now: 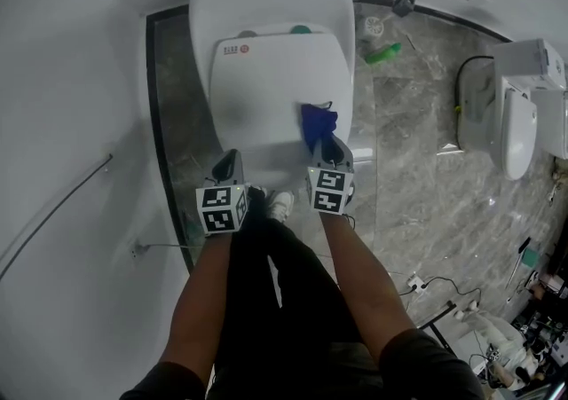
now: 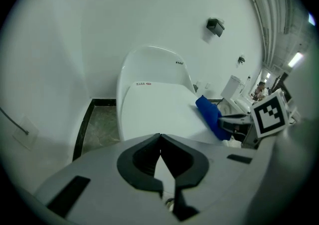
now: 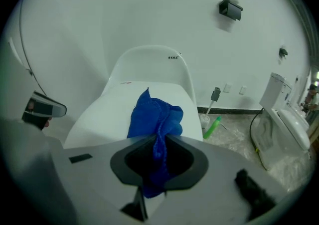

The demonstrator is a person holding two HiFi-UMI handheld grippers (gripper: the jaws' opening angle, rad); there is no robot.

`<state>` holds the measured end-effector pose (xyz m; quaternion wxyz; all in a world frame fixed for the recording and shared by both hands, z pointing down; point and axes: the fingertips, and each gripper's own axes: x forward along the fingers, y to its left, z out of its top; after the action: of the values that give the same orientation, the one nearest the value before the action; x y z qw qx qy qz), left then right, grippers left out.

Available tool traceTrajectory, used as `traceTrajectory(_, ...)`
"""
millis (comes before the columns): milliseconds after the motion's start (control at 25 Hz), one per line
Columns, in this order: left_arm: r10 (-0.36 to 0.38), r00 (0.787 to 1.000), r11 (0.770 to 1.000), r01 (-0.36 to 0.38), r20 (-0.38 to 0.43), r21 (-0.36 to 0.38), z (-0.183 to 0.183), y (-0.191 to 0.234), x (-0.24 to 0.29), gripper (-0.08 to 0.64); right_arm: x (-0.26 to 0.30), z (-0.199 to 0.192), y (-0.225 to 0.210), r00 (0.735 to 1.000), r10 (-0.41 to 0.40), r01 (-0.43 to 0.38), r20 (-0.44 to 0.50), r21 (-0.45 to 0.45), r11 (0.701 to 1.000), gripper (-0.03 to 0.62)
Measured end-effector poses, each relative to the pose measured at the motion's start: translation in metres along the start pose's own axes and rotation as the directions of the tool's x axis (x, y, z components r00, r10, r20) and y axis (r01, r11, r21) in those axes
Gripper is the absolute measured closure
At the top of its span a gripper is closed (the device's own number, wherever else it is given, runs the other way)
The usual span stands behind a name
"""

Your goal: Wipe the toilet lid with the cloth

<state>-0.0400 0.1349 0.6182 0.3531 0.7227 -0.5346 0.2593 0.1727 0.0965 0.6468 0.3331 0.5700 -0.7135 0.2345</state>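
The white toilet lid (image 1: 266,88) lies closed on the toilet, seen also in the left gripper view (image 2: 154,109) and the right gripper view (image 3: 107,112). A blue cloth (image 1: 317,123) rests on the lid's front right part, and my right gripper (image 1: 325,148) is shut on it. In the right gripper view the blue cloth (image 3: 155,121) bunches out from between the jaws. My left gripper (image 1: 229,161) hangs over the lid's front left edge, shut and empty (image 2: 160,139). The blue cloth (image 2: 212,115) shows at the right in the left gripper view.
A green bottle (image 1: 382,53) and a toilet brush (image 1: 404,4) sit on the marble floor right of the toilet. A second white toilet (image 1: 519,119) stands at the far right. White walls close in on the left and behind. The person's legs stand right before the bowl.
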Motion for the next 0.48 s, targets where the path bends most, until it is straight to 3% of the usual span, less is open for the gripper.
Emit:
traceTrajectory(200,-0.058,0.998,0.996,0.059,0.011,-0.064,-0.002,-0.022,-0.011,0.549,-0.004,-0.016,-0.043,0.998,-0.053,0.054,-0.034,0.045,0.998,0.539)
traceTrajectory(360,-0.059,0.998,0.995,0.061,0.024,-0.079,-0.005,-0.018,-0.021,0.549,-0.005,-0.029,-0.064,0.995,-0.087,0.090,-0.053,0.071,0.993,0.540)
traceTrajectory(480,-0.047,0.999,0.995,0.048,0.020,-0.083,-0.010,-0.006,-0.024,0.549,-0.017,-0.016,-0.061,0.996,-0.088,0.086,0.025,0.071,0.994,0.538)
